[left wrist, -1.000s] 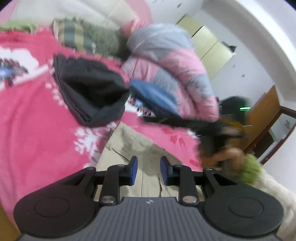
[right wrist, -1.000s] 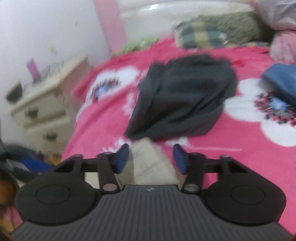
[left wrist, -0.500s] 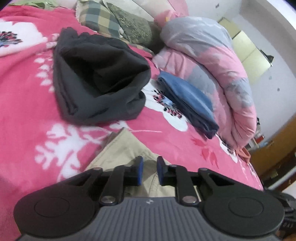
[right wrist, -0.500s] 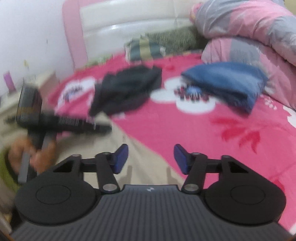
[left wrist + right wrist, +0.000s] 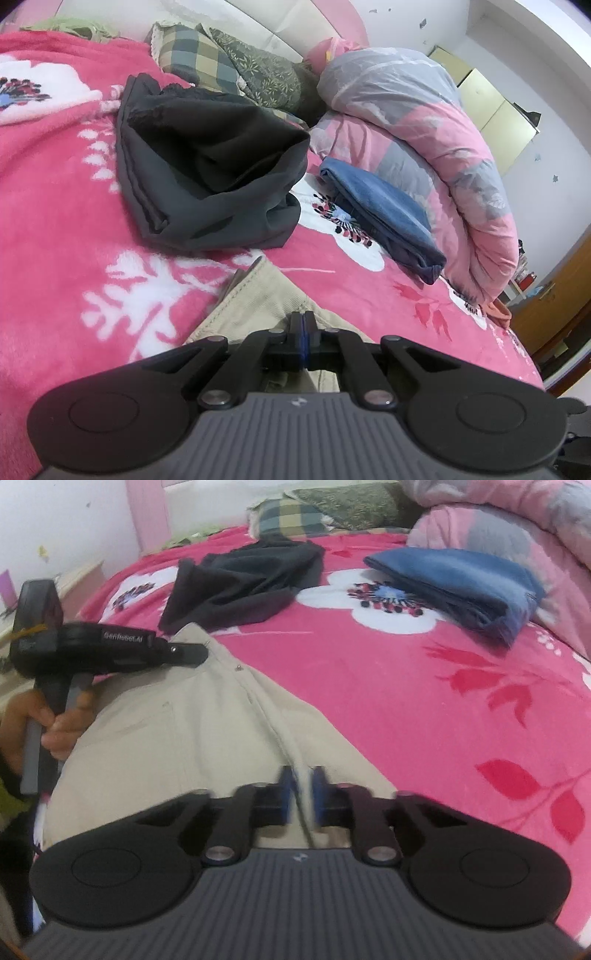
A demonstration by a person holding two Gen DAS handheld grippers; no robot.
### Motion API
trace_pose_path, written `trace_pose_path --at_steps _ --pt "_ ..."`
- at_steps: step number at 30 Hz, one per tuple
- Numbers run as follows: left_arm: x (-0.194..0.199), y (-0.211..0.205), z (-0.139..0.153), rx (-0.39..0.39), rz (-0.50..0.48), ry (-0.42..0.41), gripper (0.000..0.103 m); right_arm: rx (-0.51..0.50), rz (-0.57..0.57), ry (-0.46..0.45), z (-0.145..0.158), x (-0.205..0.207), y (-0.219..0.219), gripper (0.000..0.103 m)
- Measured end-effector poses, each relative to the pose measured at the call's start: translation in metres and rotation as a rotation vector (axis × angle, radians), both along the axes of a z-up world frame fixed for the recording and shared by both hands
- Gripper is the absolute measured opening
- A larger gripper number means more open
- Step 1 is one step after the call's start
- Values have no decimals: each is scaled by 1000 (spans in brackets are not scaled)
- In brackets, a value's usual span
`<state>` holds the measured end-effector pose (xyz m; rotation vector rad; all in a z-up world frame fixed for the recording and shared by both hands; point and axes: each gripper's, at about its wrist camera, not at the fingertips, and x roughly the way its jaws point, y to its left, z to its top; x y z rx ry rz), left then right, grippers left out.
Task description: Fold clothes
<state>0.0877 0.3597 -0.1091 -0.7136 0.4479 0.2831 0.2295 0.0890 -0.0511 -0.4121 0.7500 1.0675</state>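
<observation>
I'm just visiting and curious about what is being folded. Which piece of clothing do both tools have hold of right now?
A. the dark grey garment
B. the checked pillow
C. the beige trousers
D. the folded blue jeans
C: both the left gripper and the right gripper have their jaws pinched on the beige trousers; the dark grey garment and the blue jeans lie untouched further up the bed.

A bed fills both views, spread with a pink floral blanket [image 5: 55,206]; behind it a white padded headboard [image 5: 258,22] with a pink edge; white walls [image 5: 561,122], scuffed in spots; pale yellow-green cabinets [image 5: 495,118] set high at the right; a brown wooden door [image 5: 554,306] beneath; a cream bedside cabinet [image 5: 79,579] left of the bed in the right wrist view; soft, even light.
</observation>
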Motion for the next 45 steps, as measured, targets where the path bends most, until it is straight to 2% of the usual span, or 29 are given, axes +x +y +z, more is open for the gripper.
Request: trace_pose_path --at_steps 5,9,12,18,21,22,24,25,27,30,34,37,39,40,42,45 --pt "-1 0 1 1 6 -5 4 -20 -18 -138 17 -15 9 3" --pt "-2 2 1 -2 21 -11 4 -29 -27 -188 28 -12 17 2" --pt "-2 3 1 2 27 -12 4 -50 -33 -181 23 -2 22 2" --pt "-2 2 1 7 21 -9 4 -79 -34 -90 -15 20 24 3" --pt "-1 3 -1 3 20 -9 4 -41 -45 -36 -28 27 18 3" --pt "-2 4 -1 -1 19 -11 4 -21 -55 -15 -28 31 15 6" --pt "-2 4 -2 -5 20 -14 4 24 -100 42 -26 42 5 22" --pt "-2 4 -2 -5 20 -14 4 49 -135 80 -24 49 -4 38" --pt "-2 4 -2 -2 20 -14 4 104 -208 173 -17 63 -27 42" --pt "-2 3 -2 7 20 -10 4 208 -341 228 8 66 -71 44" --pt "-2 1 -1 20 16 -13 4 316 -491 133 54 30 -143 46" --pt "-4 -4 8 32 4 -24 14 343 -570 69 75 -15 -195 46" --pt "-8 -14 20 63 8 -18 28 319 -606 20 83 -47 -223 46" --pt "-10 -18 26 78 10 -14 32 297 -618 -5 85 -61 -234 46" --pt "-14 -35 43 126 -8 -42 34 244 -635 -54 86 -84 -249 46" --pt "-7 -67 65 158 -112 -61 35 140 -616 -147 79 -110 -250 46"
